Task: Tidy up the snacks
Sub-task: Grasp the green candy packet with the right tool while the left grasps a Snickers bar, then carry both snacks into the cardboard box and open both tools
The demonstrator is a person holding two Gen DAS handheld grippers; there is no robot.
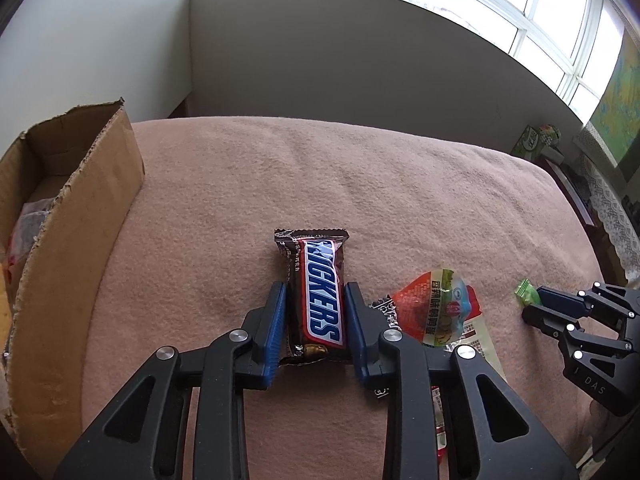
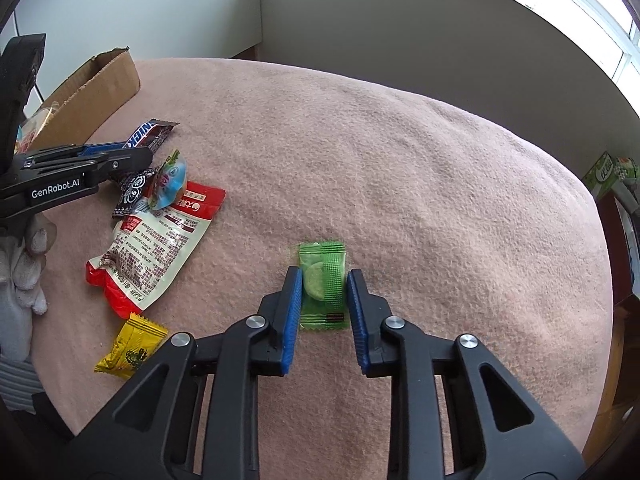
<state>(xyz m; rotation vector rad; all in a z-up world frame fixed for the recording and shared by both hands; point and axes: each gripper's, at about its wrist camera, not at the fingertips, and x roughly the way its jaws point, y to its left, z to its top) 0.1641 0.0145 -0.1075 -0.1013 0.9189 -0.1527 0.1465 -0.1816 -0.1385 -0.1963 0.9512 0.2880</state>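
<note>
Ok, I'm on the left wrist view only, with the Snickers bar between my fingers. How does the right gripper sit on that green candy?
Observer: The green candy lies flat on the blanket between the fingers of the right gripper, with the blue pads against both its long edges.
Operator: Any snacks I can't see from here?
Observer: Yes, a yellow candy lies right beside the near end of the red-and-white pouch.
</note>
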